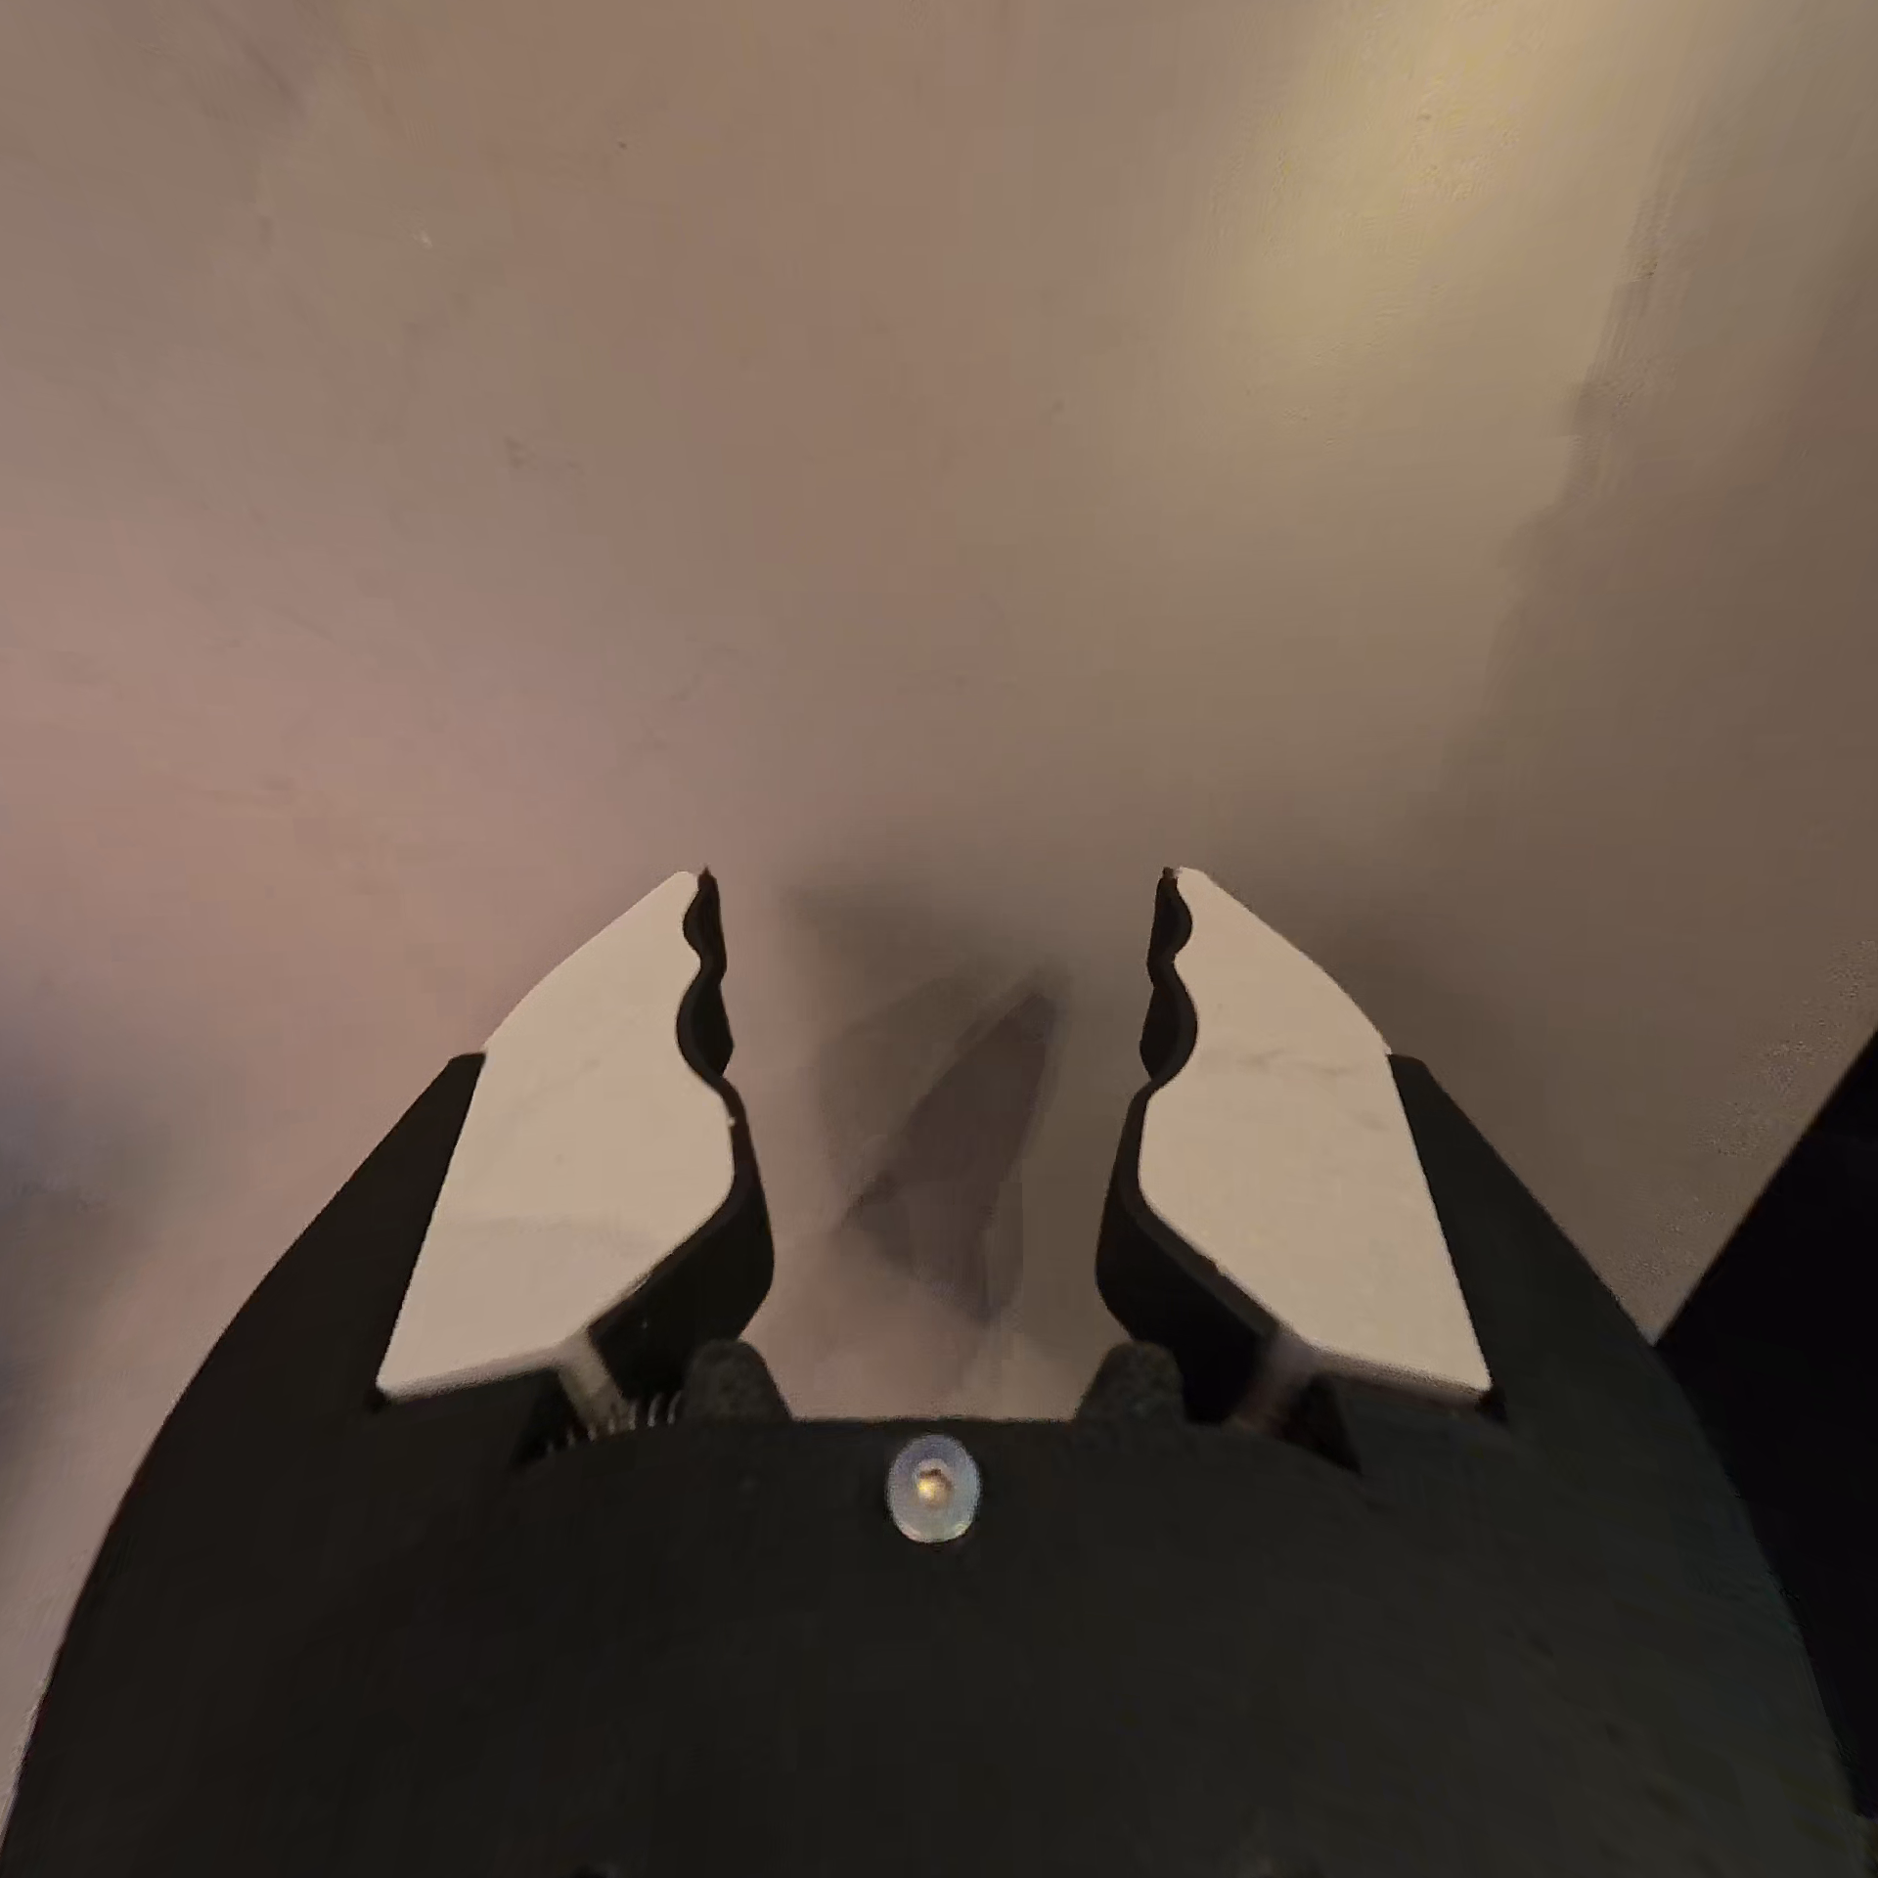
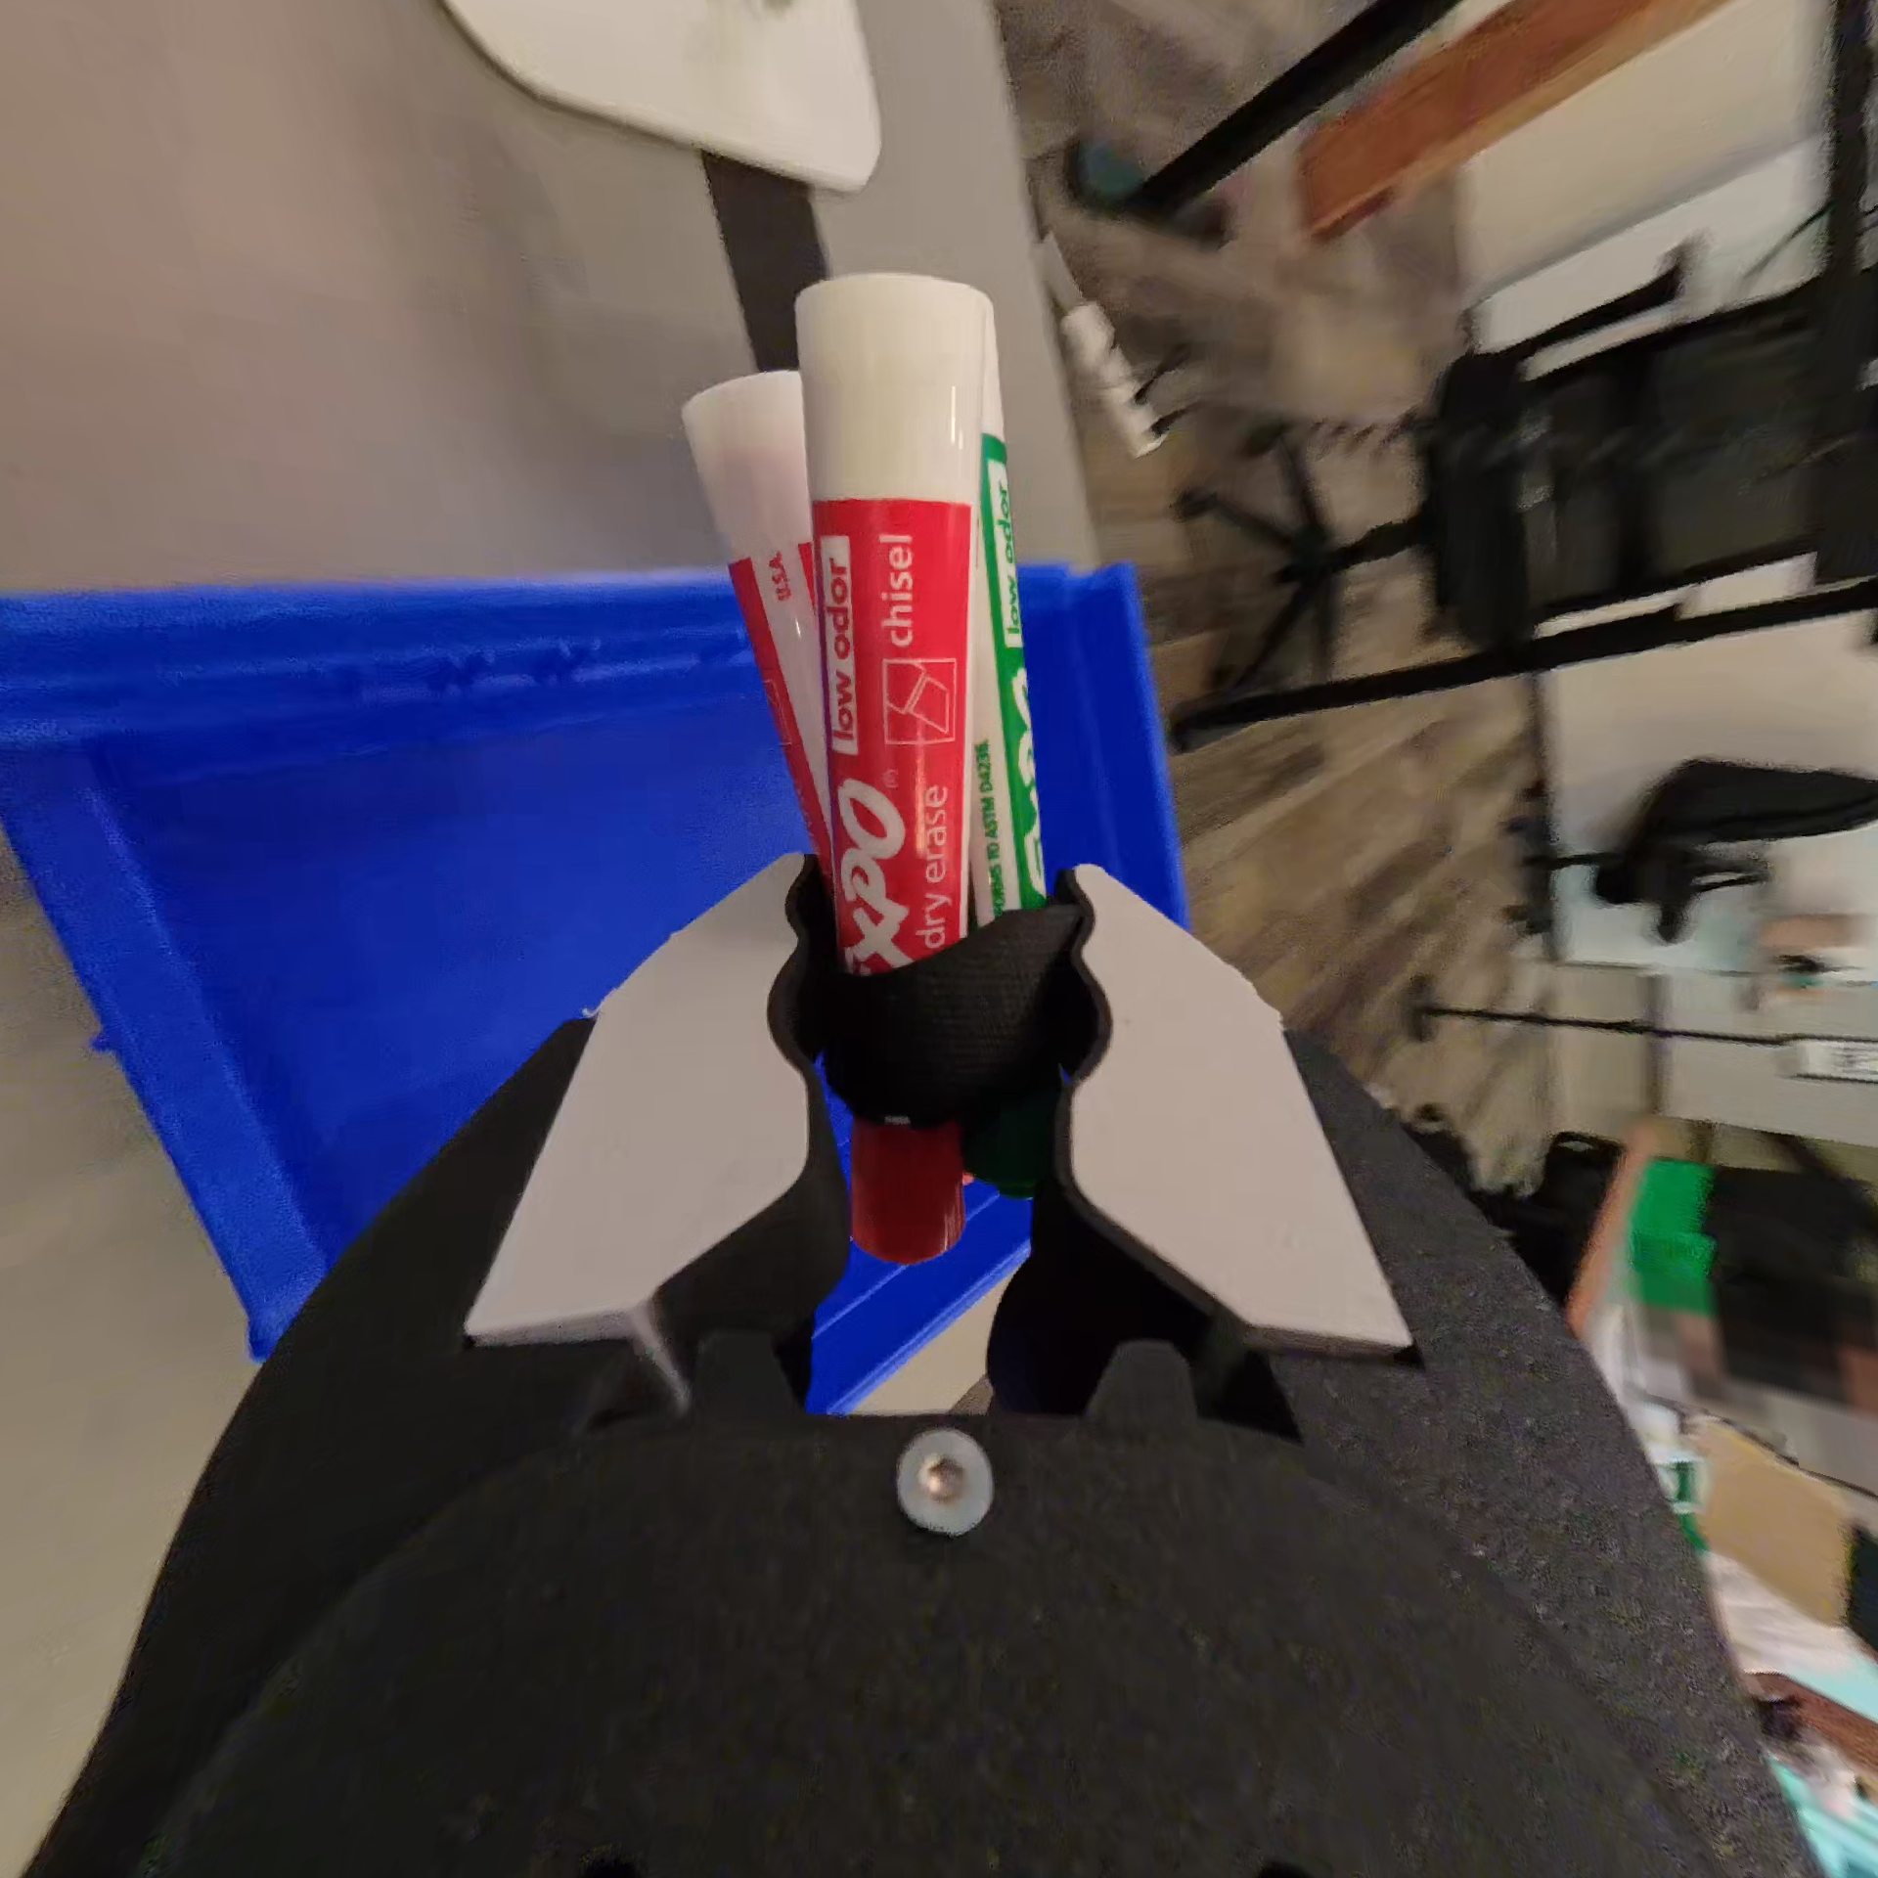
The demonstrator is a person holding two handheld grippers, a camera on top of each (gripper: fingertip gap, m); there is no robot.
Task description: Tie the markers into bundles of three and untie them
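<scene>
Shadow and bare, matte, pale counter (image 1: 915, 508) fill the left wrist view, where the left gripper (image 1: 937, 874), with its black grainy body, smooth white finger plates and wavy black rubber linings, stands with its jaws wide and nothing between them. Through the right wrist view, the right gripper (image 2: 935, 874) of the same build has its jaws narrowed onto a bundle of three cylindrical dry-erase markers (image 2: 894, 630): two with glossy red labels and one with a green label, all with smooth white plastic barrels pointing away from the camera and coloured caps toward it. A black woven fabric strap (image 2: 940, 1016) wraps the bundle just where the jaws clamp it. Behind the bundle sits a blue rigid plastic bin (image 2: 407, 813) with a ribbed rim, resting on the counter. Room beyond is motion-blurred.
</scene>
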